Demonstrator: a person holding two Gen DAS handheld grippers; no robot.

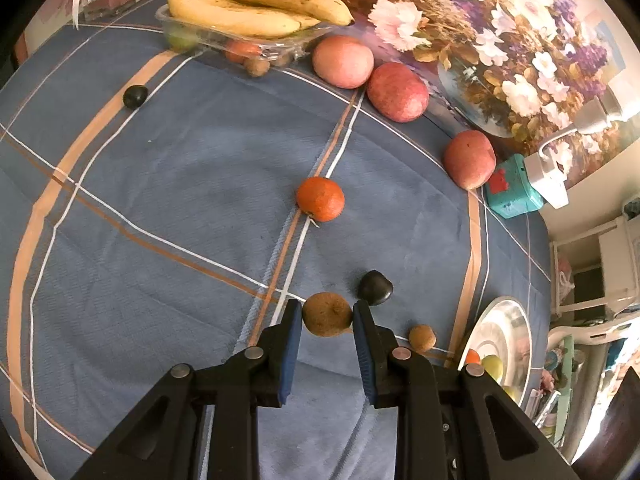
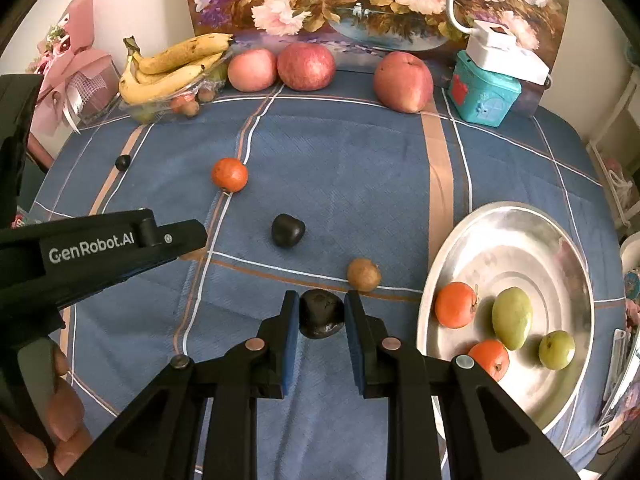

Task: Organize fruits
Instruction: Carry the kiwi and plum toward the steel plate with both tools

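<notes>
- While my left tongs (image 1: 327,314) pinch a brown round fruit (image 1: 327,314), my right tongs (image 2: 321,314) clamp a black glossy fruit (image 2: 321,314) above the blue plaid table (image 2: 340,168).
- Beside them: another small brown fruit (image 2: 363,275), a second black fruit (image 2: 287,230), and a silver metal plate (image 2: 520,240).

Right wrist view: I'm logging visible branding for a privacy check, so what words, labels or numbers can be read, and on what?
"GenRobot.AI": white print on the side of the black left gripper.
Teal box: red and blue decorations only, no lettering legible.
Nothing else readable in either view.
</notes>
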